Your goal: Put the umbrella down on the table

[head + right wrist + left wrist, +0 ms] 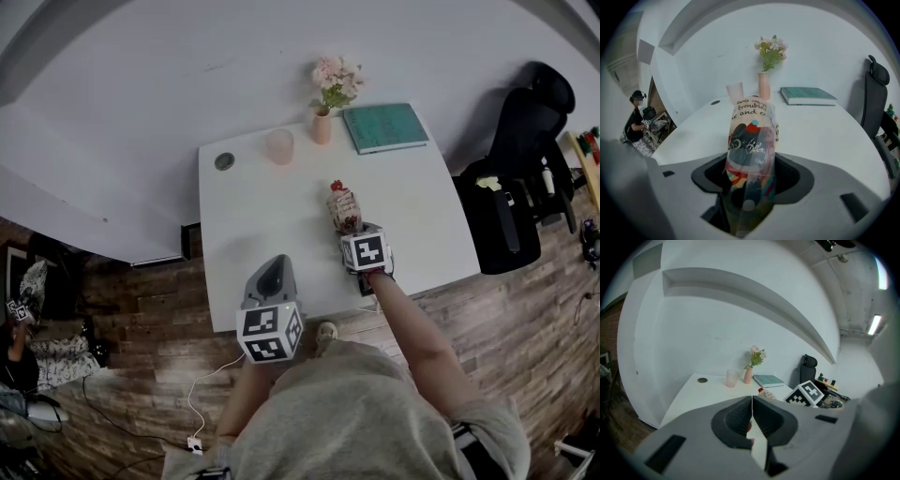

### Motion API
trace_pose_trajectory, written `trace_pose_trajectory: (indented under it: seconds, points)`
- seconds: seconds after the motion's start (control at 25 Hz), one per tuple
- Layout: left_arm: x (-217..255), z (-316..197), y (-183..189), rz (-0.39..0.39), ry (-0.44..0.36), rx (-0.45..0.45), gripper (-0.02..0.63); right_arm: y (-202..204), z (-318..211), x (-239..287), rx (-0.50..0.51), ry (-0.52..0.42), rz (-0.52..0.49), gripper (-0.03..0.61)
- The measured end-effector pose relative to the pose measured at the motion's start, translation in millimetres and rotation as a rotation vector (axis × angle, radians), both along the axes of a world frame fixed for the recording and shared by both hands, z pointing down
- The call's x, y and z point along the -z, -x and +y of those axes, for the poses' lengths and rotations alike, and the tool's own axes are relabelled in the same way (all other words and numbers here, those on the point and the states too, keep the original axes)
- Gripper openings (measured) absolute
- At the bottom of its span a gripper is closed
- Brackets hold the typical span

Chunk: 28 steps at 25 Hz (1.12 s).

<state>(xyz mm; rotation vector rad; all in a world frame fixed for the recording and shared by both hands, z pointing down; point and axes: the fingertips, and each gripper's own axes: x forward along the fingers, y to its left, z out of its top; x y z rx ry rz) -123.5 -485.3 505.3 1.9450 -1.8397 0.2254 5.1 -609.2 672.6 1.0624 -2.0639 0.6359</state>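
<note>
Two grippers: both held by one person over the near half of a white table (244, 216).
Right gripper (352, 228): jaws clamped on the near end of the folded umbrella (343, 204).
Umbrella's axis: runs straight out from the jaws, away from the person, with its red tip towards the vase (322, 128); I cannot tell whether it touches the table.
Left gripper (271, 277): jaws pressed together, nothing between them (it is the farther one, so probably idle).
Containers: a clear printed sleeve (751, 140) wraps the umbrella; the vase holds pink flowers (336, 82); the pink cup (279, 146) looks empty.
Next move, judged: lay the long side flat on the bare table ahead.
</note>
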Motion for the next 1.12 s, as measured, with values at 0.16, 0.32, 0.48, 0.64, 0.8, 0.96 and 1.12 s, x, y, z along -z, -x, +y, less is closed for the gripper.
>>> trace_pose_trajectory:
  seconds: [0.16, 0.32, 0.48, 0.64, 0.8, 0.96, 1.12]
  points:
    - [-1.0, -0.3, -0.7, 0.002, -0.001, 0.001, 0.009, -0.7, -1.4, -9.8, -0.016, 0.031, 0.032, 0.272]
    - [-1.3, 0.3, -0.1, 0.004, 0.000, 0.005, 0.009, -0.5, -2.9, -14.8, -0.025, 0.049, 0.040, 0.272]
    - [-1.6, 2.8, 1.0, 0.004, 0.005, 0.009, 0.009, -0.5, -4.0, -15.7, -0.027, 0.062, 0.029, 0.272]
    - [0.7, 7.4, 1.0, 0.005, 0.004, 0.012, 0.009, -1.2, -4.0, -16.6, -0.023, 0.075, 0.018, 0.275]
    - [4.4, 14.0, 4.8, 0.005, 0.002, 0.022, 0.009, -0.7, -4.3, -17.1, -0.020, 0.091, -0.003, 0.279]
    - [11.4, 25.1, 7.7, 0.003, -0.003, 0.026, 0.009, -5.3, -1.0, -6.2, -0.041, 0.042, 0.033, 0.293]
    - [16.4, 37.8, 11.6, 0.002, -0.011, 0.035, 0.009, -8.3, 6.7, 11.4, -0.050, -0.005, 0.019, 0.295]
